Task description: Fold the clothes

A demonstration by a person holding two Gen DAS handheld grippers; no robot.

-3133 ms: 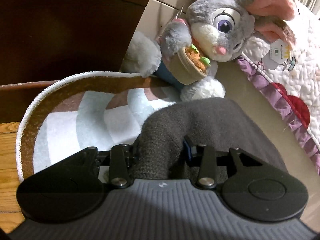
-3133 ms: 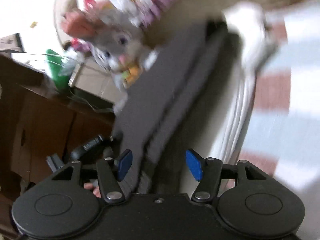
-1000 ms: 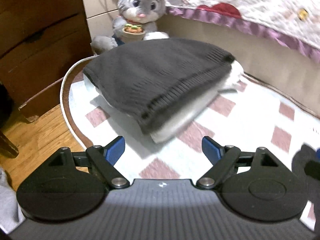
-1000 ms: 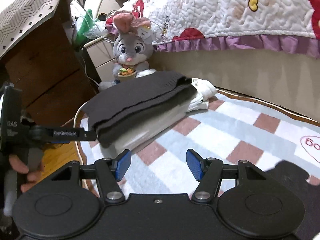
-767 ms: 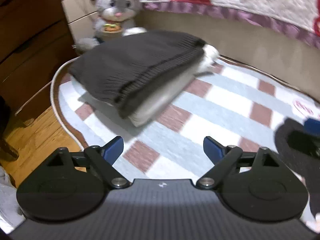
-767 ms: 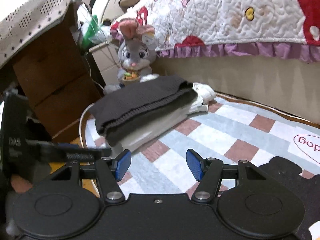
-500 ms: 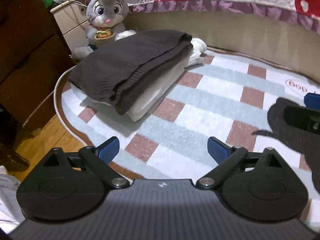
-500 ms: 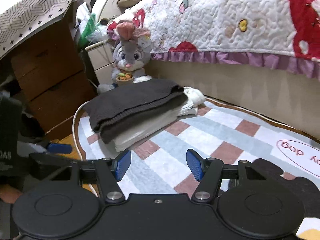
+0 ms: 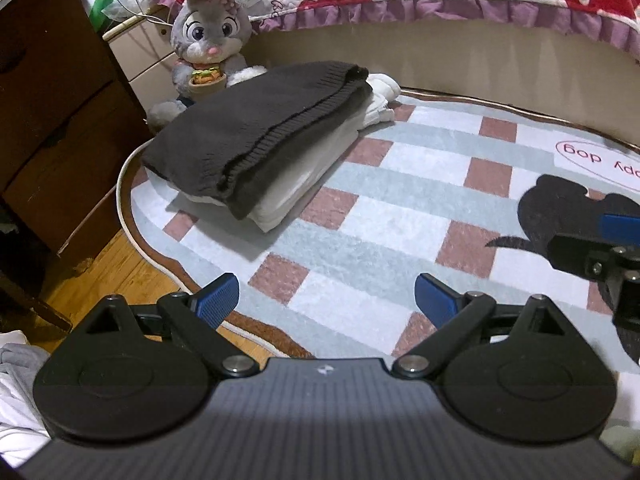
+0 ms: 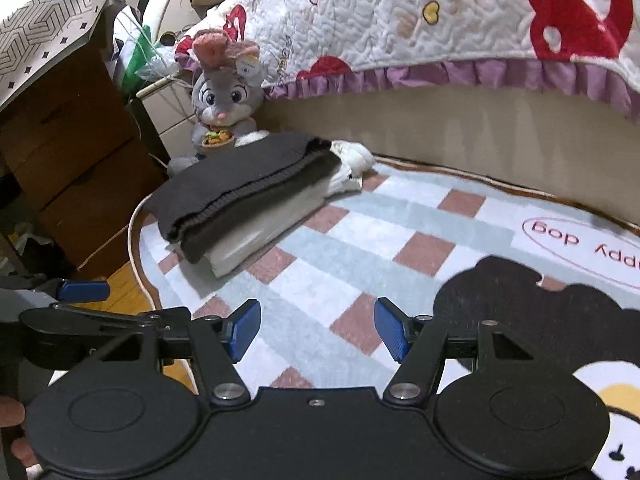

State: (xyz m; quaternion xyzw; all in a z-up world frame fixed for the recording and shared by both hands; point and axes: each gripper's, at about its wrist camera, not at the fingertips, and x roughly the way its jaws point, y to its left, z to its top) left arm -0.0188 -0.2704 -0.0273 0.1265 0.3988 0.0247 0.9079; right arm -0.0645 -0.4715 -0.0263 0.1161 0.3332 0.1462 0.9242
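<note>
A folded dark grey knit sweater [image 9: 260,132] [image 10: 240,184] lies on top of a folded white garment [image 9: 296,188] [image 10: 264,236] at the far left end of the checked rug [image 9: 400,208] [image 10: 360,248]. My left gripper [image 9: 326,296] hovers over the rug's near edge, well short of the stack, open wide with nothing between its fingers. My right gripper [image 10: 317,326] is open too, empty, over the middle of the rug. One blue pad [image 9: 622,224] of the right gripper shows at the left wrist view's right edge.
A plush rabbit [image 9: 208,40] [image 10: 226,96] sits behind the stack against a white cabinet. A dark wooden dresser [image 9: 52,120] stands on the left, and a bed with a quilt [image 10: 440,20] runs along the back. Grey and white cloth [image 9: 16,380] lies on the wooden floor.
The left gripper has let go of the grey sweater and its jaws have widened. Both grippers have drawn back from the stack, which now lies farther off on the rug.
</note>
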